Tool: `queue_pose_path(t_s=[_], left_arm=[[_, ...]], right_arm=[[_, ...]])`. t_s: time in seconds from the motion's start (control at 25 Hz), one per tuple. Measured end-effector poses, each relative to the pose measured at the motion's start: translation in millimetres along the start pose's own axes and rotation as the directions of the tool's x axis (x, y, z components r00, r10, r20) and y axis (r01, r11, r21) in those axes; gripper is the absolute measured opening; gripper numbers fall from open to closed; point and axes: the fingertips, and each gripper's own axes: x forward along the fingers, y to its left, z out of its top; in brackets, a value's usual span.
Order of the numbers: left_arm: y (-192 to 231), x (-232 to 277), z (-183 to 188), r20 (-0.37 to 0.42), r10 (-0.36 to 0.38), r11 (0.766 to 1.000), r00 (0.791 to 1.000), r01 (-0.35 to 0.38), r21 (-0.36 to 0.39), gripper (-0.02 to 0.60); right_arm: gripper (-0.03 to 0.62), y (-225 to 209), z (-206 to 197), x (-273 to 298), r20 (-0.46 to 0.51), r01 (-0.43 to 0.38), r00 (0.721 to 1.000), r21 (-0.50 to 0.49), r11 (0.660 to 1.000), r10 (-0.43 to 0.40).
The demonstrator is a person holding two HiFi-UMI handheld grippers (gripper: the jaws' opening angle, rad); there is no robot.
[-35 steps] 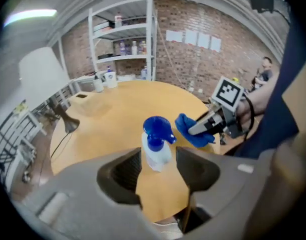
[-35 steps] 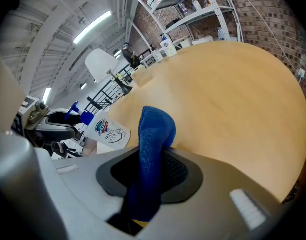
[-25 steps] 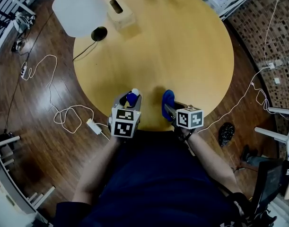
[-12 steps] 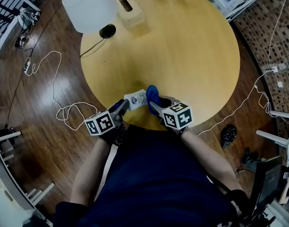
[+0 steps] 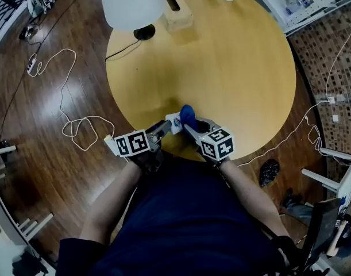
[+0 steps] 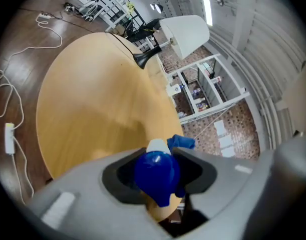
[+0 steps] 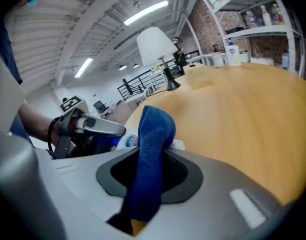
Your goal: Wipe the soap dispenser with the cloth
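Soap dispenser [image 5: 173, 121] wiping is the step in hand, I judge. The round table [image 5: 238, 68] is smooth pale wood. Over its near edge my left gripper [image 5: 164, 129] clamps the soap dispenser, a white plastic bottle lying sideways, by its glossy blue pump head. Those jaws have just been easing wider around it. My right gripper [image 5: 193, 130] pinches the cloth [image 5: 188, 115], blue, woven and folded, against the bottle. Next I'd rub along the body, keeping both grips firm.
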Motion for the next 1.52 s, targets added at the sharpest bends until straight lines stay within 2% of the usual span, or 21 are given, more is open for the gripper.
queue_pose_path(t_s=[0.16,0.28,0.48,0.56,0.64,0.72,0.8,0.92,1.0,1.04,1.12,1.2,1.32,1.44,1.52], left_arm=[[5.0,-1.6,3.8,-0.019,-0.016,1.000,1.000,0.016,0.017,0.158],[4.4,-3.3,6.4,-0.035,-0.020,0.999,0.999,0.021,0.035,0.156],[-6.6,-0.3,3.4,-0.070,-0.017,0.994,0.997,0.025,0.110,0.155],[-6.3,-1.4,1.1,-0.077,-0.013,0.993,0.997,0.022,0.115,0.154],[-6.1,-1.7,-2.1,-0.082,-0.009,0.993,0.997,0.019,0.115,0.155],[-7.3,-1.0,-3.0,-0.085,0.003,0.990,0.996,0.009,0.140,0.156],[-6.0,-2.1,0.2,-0.075,0.024,0.984,0.997,-0.011,0.176,0.156],[-7.4,-4.4,-1.1,-0.079,0.025,0.976,0.997,-0.007,0.220,0.156],[-10.4,-5.3,-4.6,-0.099,0.022,0.966,0.995,0.005,0.260,0.156],[-12.3,-5.7,-5.9,-0.109,0.022,0.959,0.994,0.010,0.283,0.156],[-15.7,-6.9,-6.2,-0.121,0.025,0.946,0.992,0.016,0.324,0.156],[-17.0,-7.7,-5.8,-0.124,0.026,0.936,0.992,0.019,0.352,0.156],[-20.6,-6.6,-11.7,-0.151,0.032,0.904,0.988,0.036,0.426,0.158],[-24.6,-6.3,-21.3,-0.206,0.061,0.854,0.977,0.056,0.518,0.164],[-22.8,-7.9,-23.3,-0.216,0.070,0.851,0.974,0.055,0.522,0.164]], right_arm=[[0.101,-37.1,-14.5,-5.0,-0.031,0.093,0.995,0.089,0.992,-0.091],[0.103,-34.9,-12.0,-7.1,-0.062,0.120,0.991,0.090,0.989,-0.115],[0.101,33.1,24.2,8.0,-0.025,-0.033,0.999,-0.034,0.999,0.032],[0.101,43.8,24.4,16.3,-0.031,-0.055,0.998,-0.065,0.996,0.053],[0.101,34.6,20.4,15.6,-0.017,-0.058,0.998,-0.025,0.998,0.057],[0.100,11.5,16.3,9.3,-0.004,-0.026,1.000,0.041,0.999,0.026],[0.100,-17.8,9.1,1.7,-0.008,0.037,0.999,0.114,0.993,-0.037],[0.100,-58.0,-9.8,-9.9,-0.057,0.142,0.990,0.218,0.966,-0.133],[0.101,-67.9,-12.7,-16.7,-0.082,0.179,0.983,0.223,0.958,-0.165],[0.101,-63.6,-5.4,-18.8,-0.068,0.170,0.985,0.209,0.963,-0.159],[0.101,-36.9,22.7,-17.7,-0.005,0.100,0.995,0.159,0.982,-0.101],[0.101,3.7,49.5,-8.3,0.034,0.006,0.999,0.062,0.998,-0.009],[0.101,47.1,56.4,10.4,-0.006,-0.083,0.997,-0.069,0.994,0.083],[0.101,38.0,41.6,17.6,-0.037,-0.069,0.997,-0.035,0.997,0.068],[0.101,14.9,31.9,13.5,-0.038,-0.018,0.999,0.020,1.000,0.019]])
